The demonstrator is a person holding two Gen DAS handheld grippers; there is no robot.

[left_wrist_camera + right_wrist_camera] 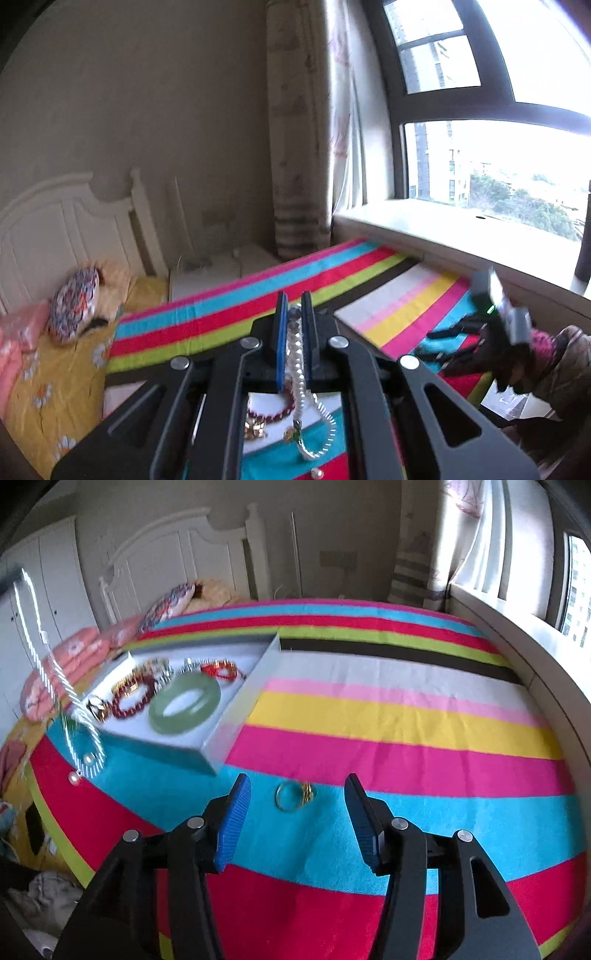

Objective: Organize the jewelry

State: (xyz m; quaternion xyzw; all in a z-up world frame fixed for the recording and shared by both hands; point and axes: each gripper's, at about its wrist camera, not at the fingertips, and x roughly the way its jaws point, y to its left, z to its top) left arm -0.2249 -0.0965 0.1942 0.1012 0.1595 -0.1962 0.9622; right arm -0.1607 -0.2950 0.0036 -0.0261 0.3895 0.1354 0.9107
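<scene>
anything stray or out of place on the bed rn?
Yes. A gold ring lies loose on the striped cover, outside the grey tray that holds the other jewelry, between the open right gripper fingers. The pearl necklace dangles from the shut left gripper, and one pearl sits loose beside the tray.

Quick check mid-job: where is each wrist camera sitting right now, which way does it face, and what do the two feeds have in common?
Left wrist: sits on the left gripper, raised, facing across the striped cloth toward wall and window; its fingers pinch a pearl necklace; the right gripper shows at right.
Right wrist: sits on the right gripper, tilted down at the cloth; jaws open around a gold ring; grey tray with green bangle beyond.
Shared: the cloth and the hanging necklace.
</scene>
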